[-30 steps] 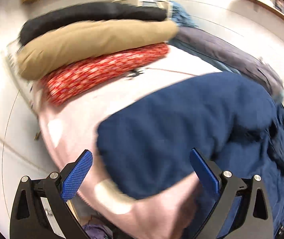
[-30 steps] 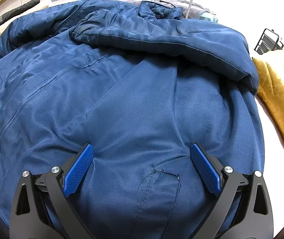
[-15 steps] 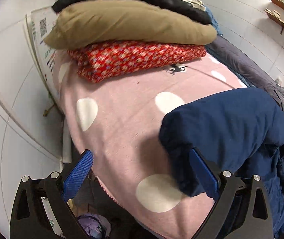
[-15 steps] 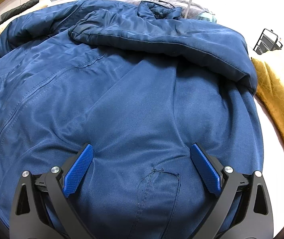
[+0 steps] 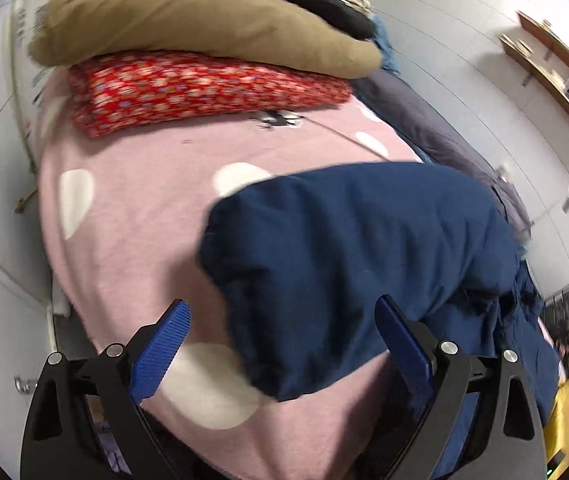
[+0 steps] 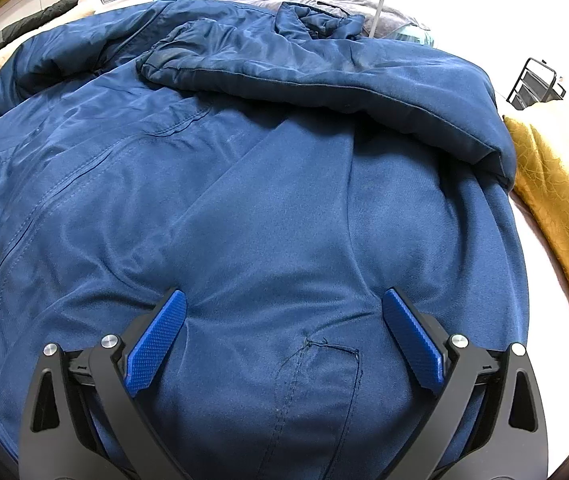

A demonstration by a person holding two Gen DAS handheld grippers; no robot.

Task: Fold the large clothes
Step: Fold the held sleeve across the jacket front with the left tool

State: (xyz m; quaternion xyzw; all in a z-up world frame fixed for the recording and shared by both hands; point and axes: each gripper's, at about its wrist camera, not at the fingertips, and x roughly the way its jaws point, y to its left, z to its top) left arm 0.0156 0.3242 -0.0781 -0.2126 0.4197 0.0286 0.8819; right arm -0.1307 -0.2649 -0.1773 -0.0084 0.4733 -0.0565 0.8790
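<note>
A large navy blue jacket (image 6: 268, 208) lies spread over the bed, one sleeve (image 6: 316, 76) folded across its upper part. My right gripper (image 6: 284, 340) is open, its blue pads resting on the jacket's lower body with cloth bulging between them. In the left wrist view the jacket's padded end (image 5: 356, 240) lies on a pink blanket with white dots (image 5: 132, 208). My left gripper (image 5: 280, 344) is open and empty, hovering over the jacket's near edge.
Folded items are stacked at the bed's far end: a red patterned one (image 5: 204, 88), a tan one (image 5: 188, 16), a black one on top. A grey garment (image 5: 444, 140) lies along the wall. A mustard cloth (image 6: 556, 200) lies right of the jacket.
The left gripper has swung back to the right and closer to the jacket's padded end. The right gripper has stayed put on the jacket.
</note>
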